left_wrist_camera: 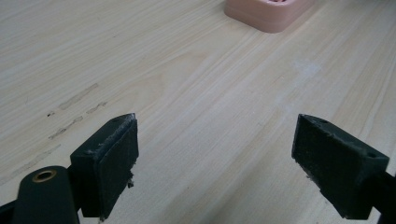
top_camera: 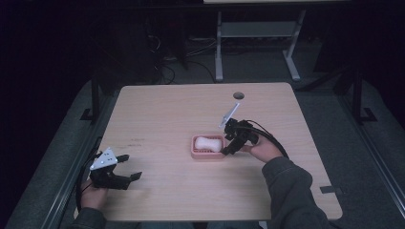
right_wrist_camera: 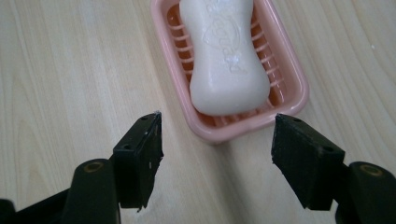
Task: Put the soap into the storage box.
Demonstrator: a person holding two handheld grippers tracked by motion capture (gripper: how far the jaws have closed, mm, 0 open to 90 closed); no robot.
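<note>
Your right gripper (right_wrist_camera: pixel 217 154) stands wide apart, gripping nothing; the white waisted soap bar (right_wrist_camera: pixel 226 56) lies just ahead in its pink ribbed plastic dish (right_wrist_camera: pixel 294 88).

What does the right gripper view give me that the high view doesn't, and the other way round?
Right gripper view: the raised lettering on the white soap bar, the ribbed floor of the pink soap dish, and the right claw with jaws apart just short of the dish, nothing between them.

High view: the left claw resting open near the table's front left corner, both hands, and the table's cable hole.

Both: the soap lying in the dish on the wooden table.
</note>
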